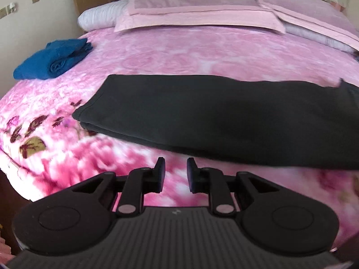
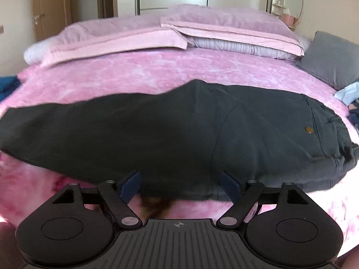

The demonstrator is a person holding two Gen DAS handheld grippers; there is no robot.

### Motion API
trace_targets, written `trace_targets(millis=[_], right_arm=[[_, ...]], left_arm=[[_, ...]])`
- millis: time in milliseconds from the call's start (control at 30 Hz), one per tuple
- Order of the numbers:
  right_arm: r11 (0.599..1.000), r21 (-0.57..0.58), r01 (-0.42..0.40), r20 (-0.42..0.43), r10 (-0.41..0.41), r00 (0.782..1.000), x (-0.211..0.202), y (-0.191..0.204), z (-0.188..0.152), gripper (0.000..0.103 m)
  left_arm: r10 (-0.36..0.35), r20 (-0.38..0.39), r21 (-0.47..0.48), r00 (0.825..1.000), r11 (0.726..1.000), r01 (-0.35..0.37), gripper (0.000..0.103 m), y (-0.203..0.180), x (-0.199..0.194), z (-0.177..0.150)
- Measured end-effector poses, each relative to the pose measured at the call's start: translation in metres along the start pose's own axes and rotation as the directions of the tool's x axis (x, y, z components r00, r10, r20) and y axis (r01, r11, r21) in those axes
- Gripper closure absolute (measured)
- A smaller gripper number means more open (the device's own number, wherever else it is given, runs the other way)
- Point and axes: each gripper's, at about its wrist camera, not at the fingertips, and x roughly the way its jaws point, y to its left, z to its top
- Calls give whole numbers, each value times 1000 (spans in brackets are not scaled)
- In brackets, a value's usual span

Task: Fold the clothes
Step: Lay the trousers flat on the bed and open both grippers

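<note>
A pair of dark grey trousers (image 2: 170, 134) lies flat across a pink floral bedspread (image 1: 179, 53), its long axis running side to side in front of both grippers, legs laid one on the other, the hems to the left and the waistband with its brass button (image 2: 309, 130) to the right. The right gripper (image 2: 180, 183) is the nearer of the two: its blue-padded fingers (image 2: 130, 185) stand wide apart, straddling the near long edge of the trousers around the seat, and appear to be at or just touching the cloth without clamping it, though contact cannot be confirmed. The left gripper (image 1: 176, 172) hangs a little back from the same near edge, towards the leg end, its jaws only narrowly parted and holding nothing, with bare bedspread between its fingertips and the garment. By the look of things, the lengthwise fold is already made and the next fold would carry one end over the other, which would call for a grip on the hem end at the left and the waistband end at the right; the left gripper would have to open further and move forward and left to reach the hems. A folded blue garment (image 1: 51, 61) sits well apart at the far left of the bed, near pink pillows (image 1: 190, 13), and a grey cushion (image 2: 332, 56) rests at the right.
</note>
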Motion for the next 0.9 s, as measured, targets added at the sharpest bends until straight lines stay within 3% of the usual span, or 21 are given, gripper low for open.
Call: trace_targets(millis=[233, 900], right_arm=[[999, 47, 17, 12, -17, 1000, -36, -6, -13, 22], [990, 134, 51, 100, -64, 993, -127, -15, -31, 22]], left_arm=[[-4, 71, 81, 997, 997, -2, 78, -27, -50, -9], [-119, 186, 120, 975, 988, 98, 70, -43, -136, -33]])
